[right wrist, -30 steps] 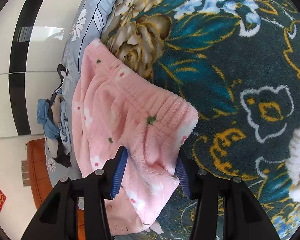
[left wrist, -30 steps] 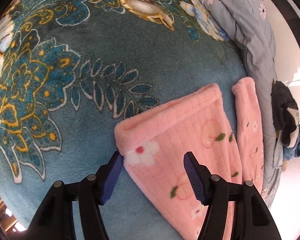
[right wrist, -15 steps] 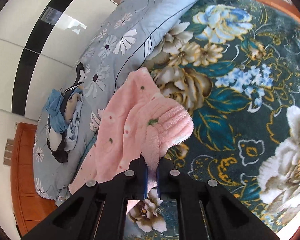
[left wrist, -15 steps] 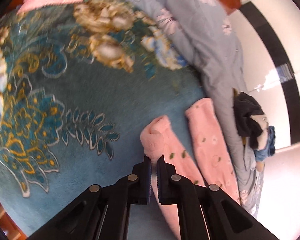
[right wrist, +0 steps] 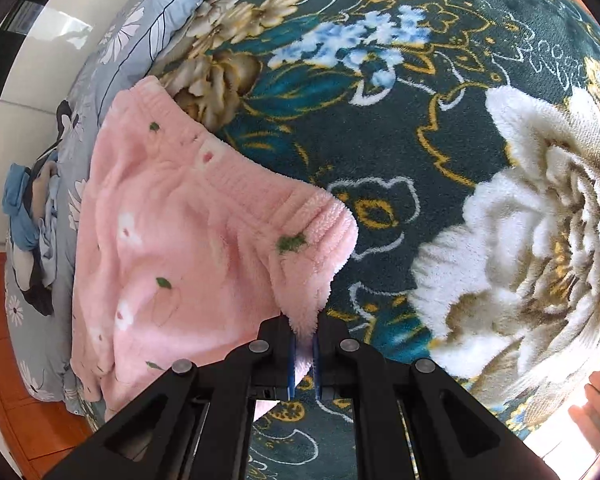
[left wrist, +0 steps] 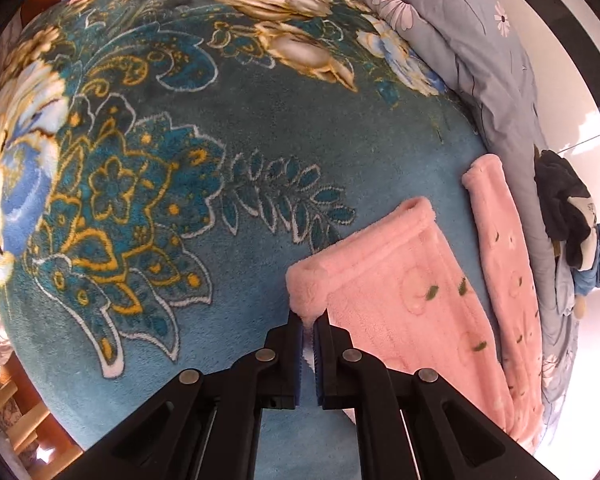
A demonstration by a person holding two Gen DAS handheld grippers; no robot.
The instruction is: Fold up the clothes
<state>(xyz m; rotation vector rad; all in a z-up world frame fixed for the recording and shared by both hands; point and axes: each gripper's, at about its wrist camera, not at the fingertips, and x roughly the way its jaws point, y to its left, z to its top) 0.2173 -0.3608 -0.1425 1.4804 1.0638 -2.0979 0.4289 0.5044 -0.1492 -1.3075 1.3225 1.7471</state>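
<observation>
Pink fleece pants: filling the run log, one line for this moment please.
left gripper: shut on pink fleece pants | right gripper: shut on waistband | surface: floral blanket

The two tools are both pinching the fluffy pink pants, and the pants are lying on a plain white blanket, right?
Not quite. Both the left tool and the right tool do pinch the pink pants, but the blanket is not plain white. It is teal with big gold and white flowers, as both wrist views show.
</observation>
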